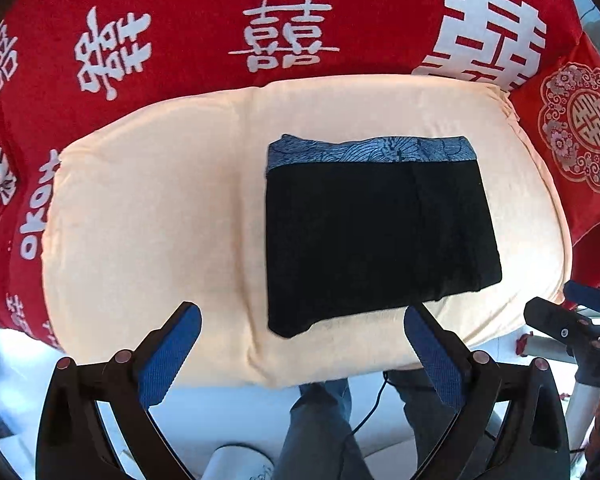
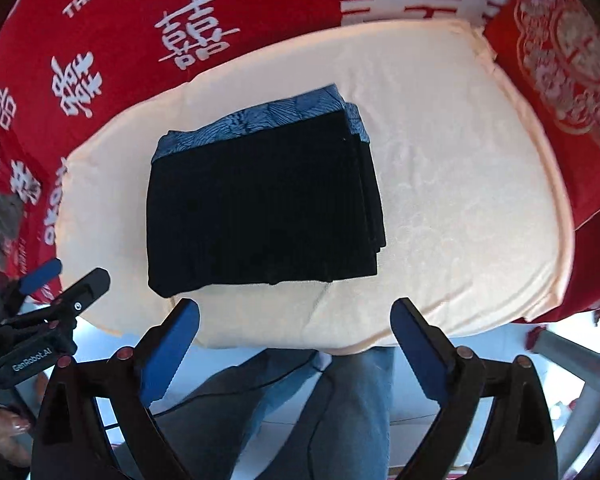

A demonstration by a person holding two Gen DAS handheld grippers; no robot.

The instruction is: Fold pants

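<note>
The black pants (image 1: 376, 236) lie folded into a compact rectangle on a cream towel (image 1: 160, 208), with a blue patterned waistband (image 1: 372, 151) along the far edge. In the right wrist view the pants (image 2: 260, 204) show stacked layers on their right side. My left gripper (image 1: 302, 316) is open and empty, just short of the pants' near edge. My right gripper (image 2: 296, 312) is open and empty, above the towel's (image 2: 460, 184) near edge. Each gripper shows in the other's view: the right one (image 1: 580, 320), the left one (image 2: 48, 300).
The towel lies on a red cloth with white characters (image 1: 220, 20). A red patterned cushion (image 1: 580, 128) sits at the right. The person's jeans-clad legs (image 2: 320, 408) stand below the towel's near edge. Metal legs (image 2: 572, 360) show at the lower right.
</note>
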